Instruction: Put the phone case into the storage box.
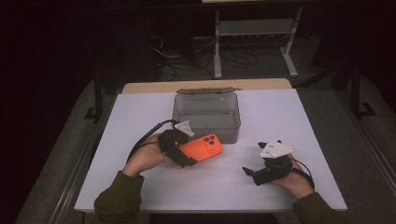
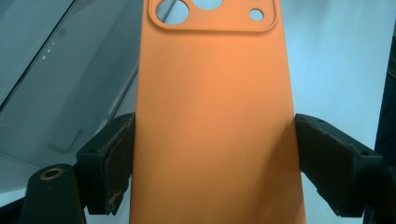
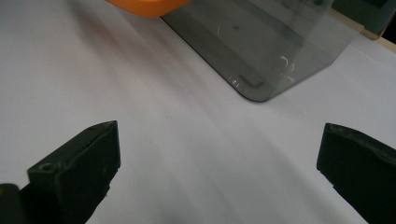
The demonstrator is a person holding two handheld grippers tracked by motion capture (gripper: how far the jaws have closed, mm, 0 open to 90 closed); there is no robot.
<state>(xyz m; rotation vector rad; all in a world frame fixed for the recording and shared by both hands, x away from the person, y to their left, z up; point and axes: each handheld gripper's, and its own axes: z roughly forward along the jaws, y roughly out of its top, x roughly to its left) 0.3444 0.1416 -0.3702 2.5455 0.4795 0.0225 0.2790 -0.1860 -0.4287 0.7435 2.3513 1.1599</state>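
An orange phone case (image 1: 202, 148) with camera cut-outs is held just above the white table, in front of the clear grey box (image 1: 207, 115). My left gripper (image 1: 180, 150) is shut on it. In the left gripper view both pads press the long sides of the orange phone case (image 2: 212, 116). My right gripper (image 1: 253, 173) rests near the table's front right, jaws wide apart with nothing between them. In the right gripper view a corner of the orange phone case (image 3: 147, 6) shows at the top, and the right gripper (image 3: 217, 163) faces bare table.
The clear grey box (image 3: 266, 46) is lidless and looks empty. A white sheet (image 1: 140, 116) covers the table; its wooden far edge (image 1: 149, 86) shows behind the box. Cables and a white frame stand on the dark floor beyond.
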